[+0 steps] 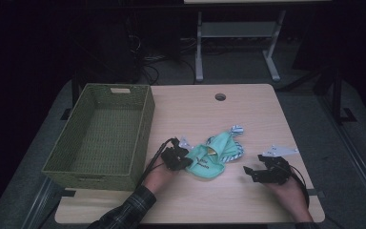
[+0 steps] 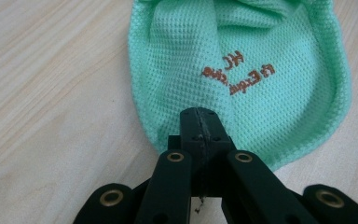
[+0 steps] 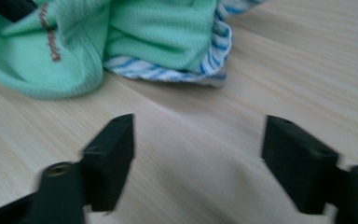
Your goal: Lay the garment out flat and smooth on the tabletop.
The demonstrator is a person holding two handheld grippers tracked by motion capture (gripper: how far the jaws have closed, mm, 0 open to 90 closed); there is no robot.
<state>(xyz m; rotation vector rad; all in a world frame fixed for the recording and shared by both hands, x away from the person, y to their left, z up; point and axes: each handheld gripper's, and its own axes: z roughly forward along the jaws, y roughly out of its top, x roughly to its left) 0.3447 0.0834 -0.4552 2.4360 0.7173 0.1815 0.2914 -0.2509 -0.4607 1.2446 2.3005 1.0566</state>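
A mint-green cloth point(image 1: 214, 155) with brown stitched lettering and a blue-and-white striped underside lies crumpled on the wooden table point(image 1: 248, 114). At its left edge my left gripper point(image 1: 187, 161) has its jaws shut. In the left gripper view the gripper point(image 2: 200, 116) rests its closed tips on top of the cloth point(image 2: 242, 60), just inside the hem. I cannot tell whether any fabric is pinched. My right gripper point(image 1: 247, 171) is right of the cloth. It stands open point(image 3: 198, 140) over bare wood, nothing between its jaws, with the cloth point(image 3: 74, 42) ahead of it.
A green woven basket point(image 1: 143, 124) stands empty along the table's left side, close to my left hand. A round cable hole point(image 1: 220, 97) sits near the far edge. Beyond the table are a dark floor and the legs of another table.
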